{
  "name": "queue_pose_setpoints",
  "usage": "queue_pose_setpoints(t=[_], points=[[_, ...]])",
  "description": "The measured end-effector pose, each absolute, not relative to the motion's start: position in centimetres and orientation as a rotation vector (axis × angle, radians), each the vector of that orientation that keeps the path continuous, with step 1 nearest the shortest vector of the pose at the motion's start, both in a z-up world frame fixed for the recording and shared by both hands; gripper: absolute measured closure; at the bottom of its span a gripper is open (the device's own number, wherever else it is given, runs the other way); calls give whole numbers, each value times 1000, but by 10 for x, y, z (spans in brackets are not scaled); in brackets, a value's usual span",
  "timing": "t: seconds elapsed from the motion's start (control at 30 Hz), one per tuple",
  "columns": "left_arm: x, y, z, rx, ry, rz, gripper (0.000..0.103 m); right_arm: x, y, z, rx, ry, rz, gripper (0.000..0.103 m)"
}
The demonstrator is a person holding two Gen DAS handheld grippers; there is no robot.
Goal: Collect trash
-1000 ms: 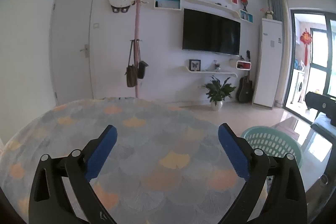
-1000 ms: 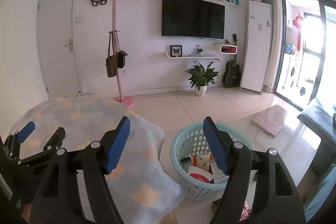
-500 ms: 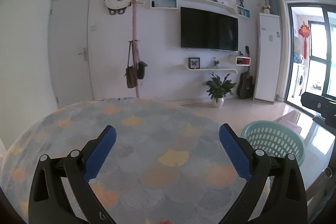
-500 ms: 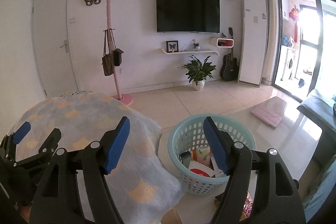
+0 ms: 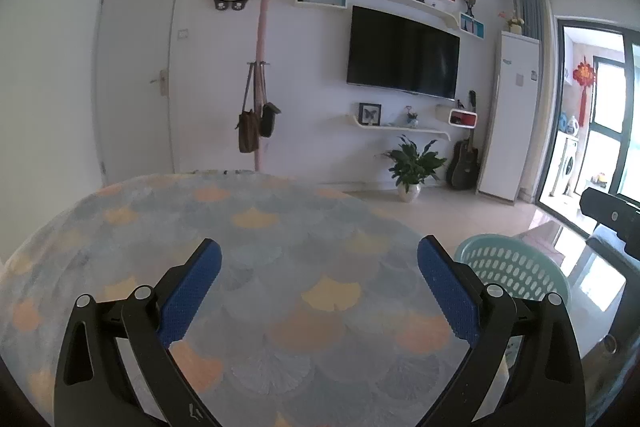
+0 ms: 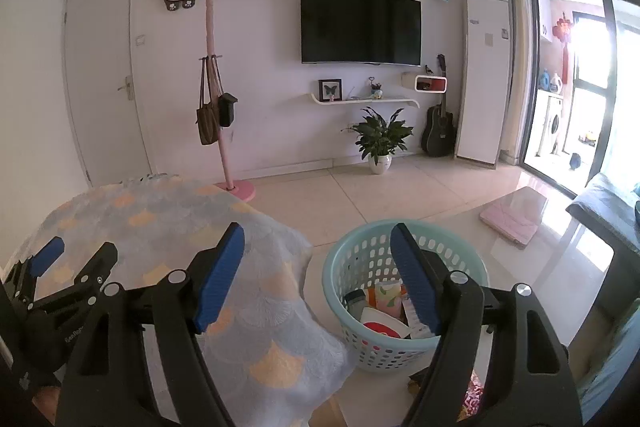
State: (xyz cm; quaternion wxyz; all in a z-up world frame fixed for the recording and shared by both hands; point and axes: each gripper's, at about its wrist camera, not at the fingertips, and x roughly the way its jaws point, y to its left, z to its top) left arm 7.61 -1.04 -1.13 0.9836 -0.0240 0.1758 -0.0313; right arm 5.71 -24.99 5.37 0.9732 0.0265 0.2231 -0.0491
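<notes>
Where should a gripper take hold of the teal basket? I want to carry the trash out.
Grip the basket's top rim from above, one finger inside and one outside. It stands upright and open on the floor, and its body looks wider than the open right gripper, so the thin rim probably suits best.

Mint-green perforated plastic basket (image 6: pixel 360 259), round, upright, stands on the tiled floor just beside the right edge of the table. Collected trash (image 6: pixel 380 311) sits in its bottom: white item with a red patch, orange-and-white carton, dark-capped container, a few paper packs, all jumbled and leaning. In the left wrist view only the basket's rim (image 5: pixel 516 267) shows.
</notes>
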Motion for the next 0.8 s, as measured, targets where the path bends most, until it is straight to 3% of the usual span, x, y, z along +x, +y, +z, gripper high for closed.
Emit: queue_pose_setpoints(t=[0.8], points=[[72, -18, -10, -69, 372, -77, 8, 61, -244, 54, 60, 459, -78, 31]])
